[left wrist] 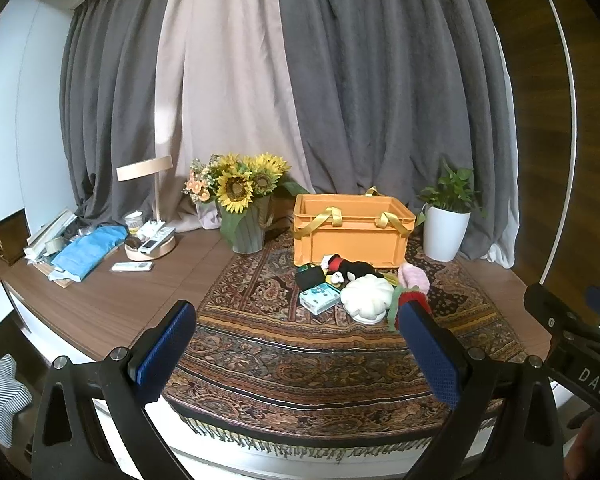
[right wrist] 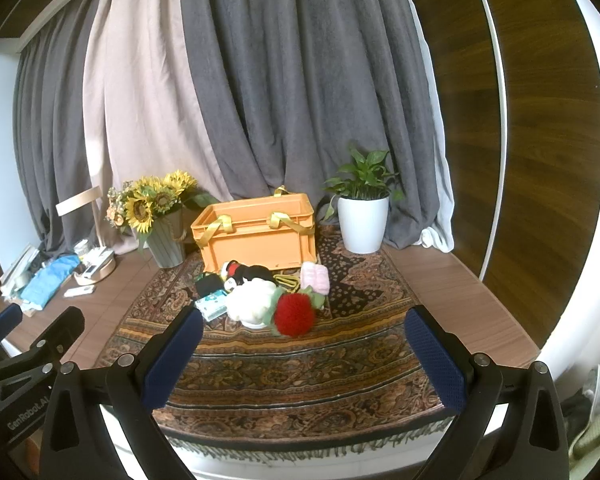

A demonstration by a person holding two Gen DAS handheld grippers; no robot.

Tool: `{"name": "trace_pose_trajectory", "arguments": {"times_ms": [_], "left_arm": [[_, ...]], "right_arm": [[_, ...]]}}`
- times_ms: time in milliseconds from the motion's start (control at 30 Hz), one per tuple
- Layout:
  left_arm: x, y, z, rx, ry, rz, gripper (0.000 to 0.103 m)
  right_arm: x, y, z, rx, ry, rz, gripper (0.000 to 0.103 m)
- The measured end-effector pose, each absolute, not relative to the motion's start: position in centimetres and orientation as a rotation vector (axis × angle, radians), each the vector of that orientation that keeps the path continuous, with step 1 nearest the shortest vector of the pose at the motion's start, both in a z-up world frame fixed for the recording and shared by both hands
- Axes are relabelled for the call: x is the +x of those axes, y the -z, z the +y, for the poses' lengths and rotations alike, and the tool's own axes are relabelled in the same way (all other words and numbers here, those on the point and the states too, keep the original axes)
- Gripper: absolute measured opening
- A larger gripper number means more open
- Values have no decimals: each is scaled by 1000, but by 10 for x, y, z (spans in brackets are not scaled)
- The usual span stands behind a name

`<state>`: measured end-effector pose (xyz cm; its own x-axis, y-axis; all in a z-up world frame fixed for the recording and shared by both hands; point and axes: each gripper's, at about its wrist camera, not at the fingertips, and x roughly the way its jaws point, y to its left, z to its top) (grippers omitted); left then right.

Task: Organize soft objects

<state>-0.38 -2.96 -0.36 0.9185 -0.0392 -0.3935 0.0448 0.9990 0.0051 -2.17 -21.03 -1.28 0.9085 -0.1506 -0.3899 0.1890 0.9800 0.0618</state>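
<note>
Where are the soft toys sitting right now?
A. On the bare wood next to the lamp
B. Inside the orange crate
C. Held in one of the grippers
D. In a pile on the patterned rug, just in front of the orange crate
D: the soft toys lie heaped on the patterned rug in front of the orange crate, and both the left gripper and the right gripper are open and hold nothing.

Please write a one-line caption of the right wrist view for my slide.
Open right gripper faces soft toys piled on a rug before an orange crate.
</note>
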Motion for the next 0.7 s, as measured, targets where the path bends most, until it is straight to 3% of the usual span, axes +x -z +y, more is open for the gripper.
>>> {"name": "trace_pose_trajectory", "arguments": {"times_ms": [700], "left_arm": [[-6, 3, -32, 13, 51, 410, 103]], "right_arm": [[-21, 14, -211, 101, 174, 396, 102]]}}
